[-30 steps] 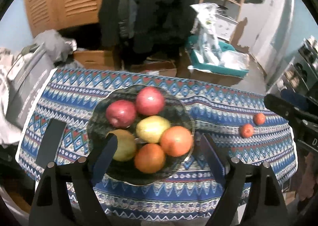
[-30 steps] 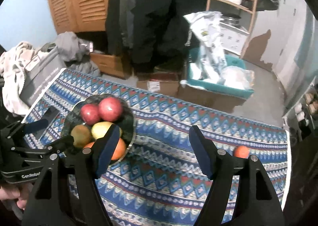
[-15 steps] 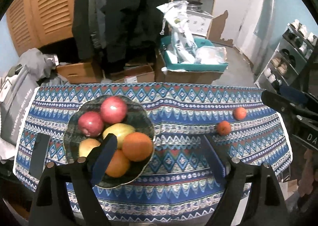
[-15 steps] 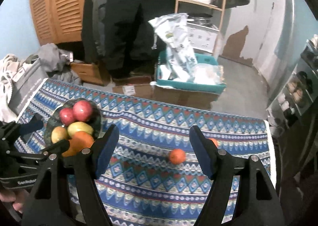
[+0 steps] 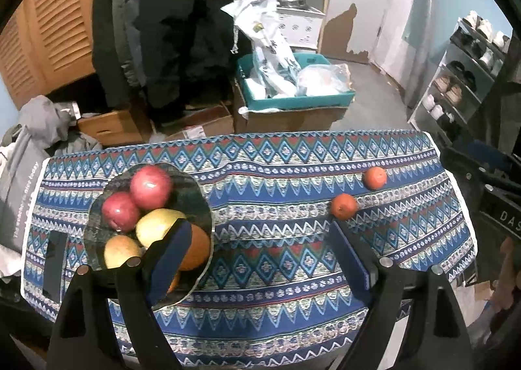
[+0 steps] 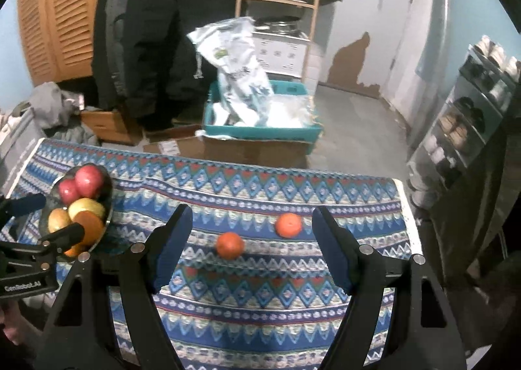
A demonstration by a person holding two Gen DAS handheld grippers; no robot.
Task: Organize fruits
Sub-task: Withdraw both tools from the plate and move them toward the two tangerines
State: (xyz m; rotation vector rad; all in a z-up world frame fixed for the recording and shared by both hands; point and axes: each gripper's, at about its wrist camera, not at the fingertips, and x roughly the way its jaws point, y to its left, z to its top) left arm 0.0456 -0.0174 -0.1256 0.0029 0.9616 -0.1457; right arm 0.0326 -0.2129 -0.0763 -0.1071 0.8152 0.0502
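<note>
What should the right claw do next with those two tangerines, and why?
Probably lower the right claw over the nearer tangerine. Its jaws are opening with nothing gripped, that fruit lies loose on the cloth between them, and the other tangerine sits further back, outside the bowl.

"GenRobot.AI" on the left gripper (image 6: 35, 217); "DAS" on the right gripper (image 5: 488, 181).

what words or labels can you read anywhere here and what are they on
"GenRobot.AI": on the left gripper body, right wrist view.
"DAS", cut off at the edge: on the right gripper body, left wrist view.
White print down the grey bag: too blurred to read.
Cardboard box label: too small.
</note>
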